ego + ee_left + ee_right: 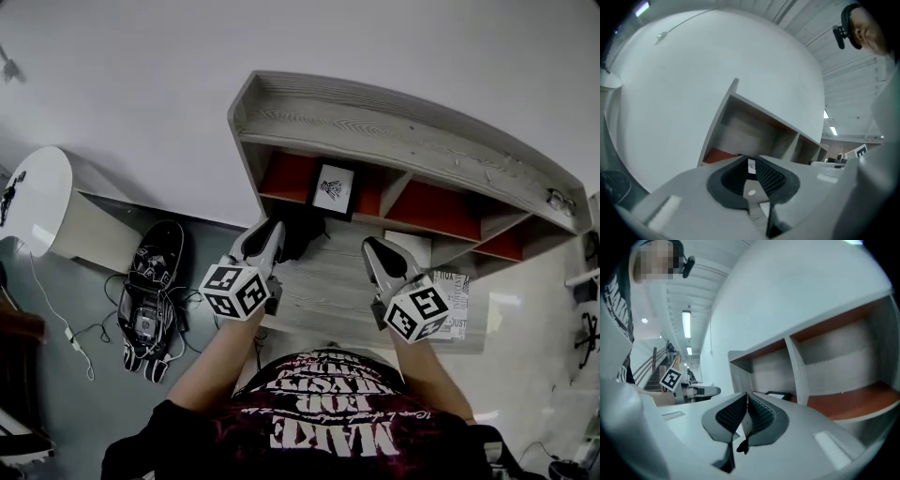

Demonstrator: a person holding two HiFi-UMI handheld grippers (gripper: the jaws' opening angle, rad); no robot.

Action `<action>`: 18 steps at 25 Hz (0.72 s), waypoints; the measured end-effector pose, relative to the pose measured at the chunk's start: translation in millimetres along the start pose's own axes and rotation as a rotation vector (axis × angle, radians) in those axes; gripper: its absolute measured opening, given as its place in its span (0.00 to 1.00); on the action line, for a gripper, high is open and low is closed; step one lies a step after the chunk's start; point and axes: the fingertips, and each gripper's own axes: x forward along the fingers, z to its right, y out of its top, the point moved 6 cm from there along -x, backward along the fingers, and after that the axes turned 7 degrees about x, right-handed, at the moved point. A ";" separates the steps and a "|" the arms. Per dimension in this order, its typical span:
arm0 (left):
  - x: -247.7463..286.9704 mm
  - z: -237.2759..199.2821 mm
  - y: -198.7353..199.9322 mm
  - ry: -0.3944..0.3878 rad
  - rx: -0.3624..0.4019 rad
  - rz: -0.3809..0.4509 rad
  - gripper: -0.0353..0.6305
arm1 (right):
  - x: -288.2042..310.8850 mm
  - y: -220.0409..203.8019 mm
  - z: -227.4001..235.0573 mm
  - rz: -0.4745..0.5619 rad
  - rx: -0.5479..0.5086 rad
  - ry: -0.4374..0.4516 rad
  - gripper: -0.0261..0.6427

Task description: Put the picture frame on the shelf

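Two grippers mid-frame: left gripper (270, 231) jaws parted, right gripper (374, 247) clenched empty; picture frame (332, 189) upright in shelf (394, 131).

Your head camera looks steeply down from above onto the shelf (403, 141), with the left gripper (270, 228) and right gripper (373, 247) low in its centre. Each gripper camera sits just behind its own jaws and faces the shelf's open front from close by. All three views share the left-end compartment (286, 176), where the picture frame (332, 188) stands.
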 end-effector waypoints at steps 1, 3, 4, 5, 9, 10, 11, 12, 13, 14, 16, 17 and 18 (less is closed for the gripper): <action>-11.9 5.0 4.3 -0.006 0.015 0.015 0.10 | -8.4 4.9 -6.2 0.012 -0.037 -0.008 0.08; -31.9 14.9 13.8 -0.016 0.061 0.034 0.05 | -23.0 14.1 -16.3 0.029 -0.099 -0.030 0.08; -40.2 20.3 19.1 -0.022 0.090 0.040 0.05 | -29.9 18.2 -20.5 0.038 -0.121 -0.042 0.08; -47.6 26.2 24.7 -0.030 0.118 0.047 0.05 | -36.7 21.7 -24.0 0.048 -0.136 -0.053 0.08; -73.0 51.7 48.4 -0.088 0.206 0.087 0.05 | -61.1 30.3 -34.3 0.084 -0.156 -0.093 0.08; -79.6 57.6 53.8 -0.106 0.215 0.096 0.05 | -67.7 31.7 -37.4 0.090 -0.157 -0.105 0.08; -86.5 63.0 58.7 -0.125 0.216 0.104 0.05 | -75.1 33.1 -41.2 0.097 -0.158 -0.118 0.08; -93.7 67.9 63.1 -0.143 0.212 0.108 0.05 | -83.1 34.4 -45.6 0.102 -0.160 -0.131 0.08; -101.1 72.2 67.1 -0.156 0.207 0.109 0.05 | -91.5 35.6 -50.3 0.106 -0.162 -0.142 0.08; -108.4 75.7 70.1 -0.163 0.203 0.108 0.05 | -99.8 36.4 -55.3 0.112 -0.166 -0.149 0.08; -121.8 79.9 71.3 -0.166 0.194 0.108 0.05 | -115.2 36.4 -64.1 0.120 -0.169 -0.157 0.08; -127.4 81.2 69.7 -0.166 0.188 0.109 0.05 | -121.8 35.4 -67.3 0.122 -0.168 -0.159 0.08; -132.1 82.7 67.0 -0.165 0.181 0.108 0.05 | -127.7 33.6 -69.6 0.123 -0.165 -0.160 0.07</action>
